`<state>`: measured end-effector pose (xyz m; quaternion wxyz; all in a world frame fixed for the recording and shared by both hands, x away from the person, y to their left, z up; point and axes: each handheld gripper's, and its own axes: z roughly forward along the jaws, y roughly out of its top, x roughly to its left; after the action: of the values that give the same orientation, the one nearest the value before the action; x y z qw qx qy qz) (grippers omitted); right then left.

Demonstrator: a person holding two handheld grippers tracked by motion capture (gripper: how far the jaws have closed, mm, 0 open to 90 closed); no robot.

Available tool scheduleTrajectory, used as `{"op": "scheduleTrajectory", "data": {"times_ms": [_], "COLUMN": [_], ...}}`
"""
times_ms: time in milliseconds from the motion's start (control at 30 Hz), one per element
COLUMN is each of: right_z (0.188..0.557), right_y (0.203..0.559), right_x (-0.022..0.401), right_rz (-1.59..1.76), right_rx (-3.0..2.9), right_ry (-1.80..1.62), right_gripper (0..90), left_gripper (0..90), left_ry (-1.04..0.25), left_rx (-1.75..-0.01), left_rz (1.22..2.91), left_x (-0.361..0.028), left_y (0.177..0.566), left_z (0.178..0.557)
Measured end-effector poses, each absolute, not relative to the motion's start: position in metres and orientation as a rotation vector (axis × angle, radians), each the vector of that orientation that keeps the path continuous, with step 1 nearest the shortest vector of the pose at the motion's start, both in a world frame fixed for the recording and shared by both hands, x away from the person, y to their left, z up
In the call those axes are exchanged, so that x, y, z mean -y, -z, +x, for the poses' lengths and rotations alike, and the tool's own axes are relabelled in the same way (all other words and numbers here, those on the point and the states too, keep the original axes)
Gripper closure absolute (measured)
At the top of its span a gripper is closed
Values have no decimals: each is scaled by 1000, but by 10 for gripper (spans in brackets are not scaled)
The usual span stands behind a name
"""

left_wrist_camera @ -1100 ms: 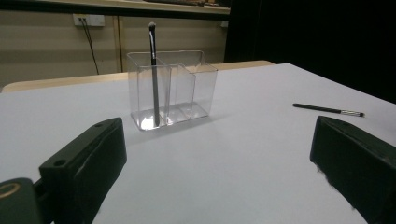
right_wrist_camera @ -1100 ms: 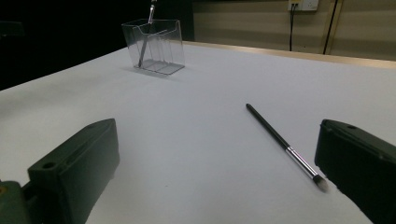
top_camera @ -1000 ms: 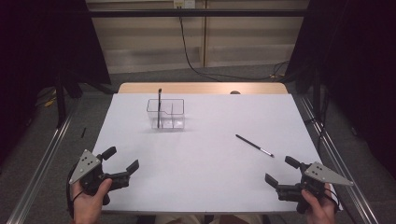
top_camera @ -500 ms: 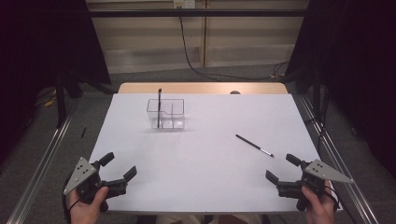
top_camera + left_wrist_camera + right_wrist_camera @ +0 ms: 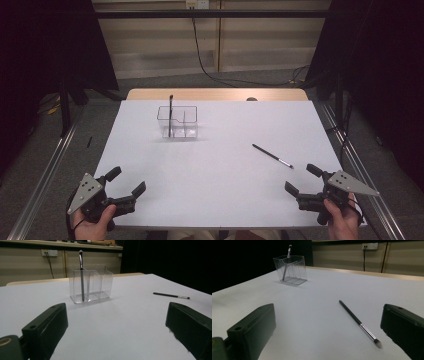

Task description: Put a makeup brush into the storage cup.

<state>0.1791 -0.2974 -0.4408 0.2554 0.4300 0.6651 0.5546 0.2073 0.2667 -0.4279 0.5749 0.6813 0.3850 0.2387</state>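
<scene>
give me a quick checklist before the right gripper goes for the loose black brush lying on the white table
1. Right gripper open and empty: ok, jaws wide apart.
2. Thin black makeup brush with silver ferrule lying flat and free on the white table: ok, nothing touches it.
3. Path from right gripper to brush clear: ok, bare table between.
4. Left gripper out of the way: ok, open at the near left corner.
5. Clear plastic divided organizer upright: ok.
6. A free compartment in it: ok, one upright black brush stands in the left one; the others look empty.

Clear glossy plastic organizer [image 5: 90,283], matt white table cover [image 5: 215,165], perhaps paper, black-handled brush [image 5: 359,323] with shiny metal ferrule.
</scene>
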Motion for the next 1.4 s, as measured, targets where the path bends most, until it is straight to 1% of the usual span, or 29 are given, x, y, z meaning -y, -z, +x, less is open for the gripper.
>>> {"op": "scheduleTrajectory", "data": {"times_ms": [667, 1133, 1400], "right_z": [203, 228, 243], "right_y": [424, 407, 400], "right_x": [294, 294, 292], "right_rz": [1116, 1102, 1067], "right_rx": [-1787, -1818, -1889], "right_ry": [-1560, -1561, -1509], "right_gripper": [0, 6, 4], "left_gripper": [40, 38, 38], "left_ry": [-546, -561, -541], "left_rx": [-917, -896, -903], "left_rz": [1597, 1608, 1614], "left_x": [-269, -269, -265], "left_y": [430, 428, 430], "left_z": [208, 205, 204]}}
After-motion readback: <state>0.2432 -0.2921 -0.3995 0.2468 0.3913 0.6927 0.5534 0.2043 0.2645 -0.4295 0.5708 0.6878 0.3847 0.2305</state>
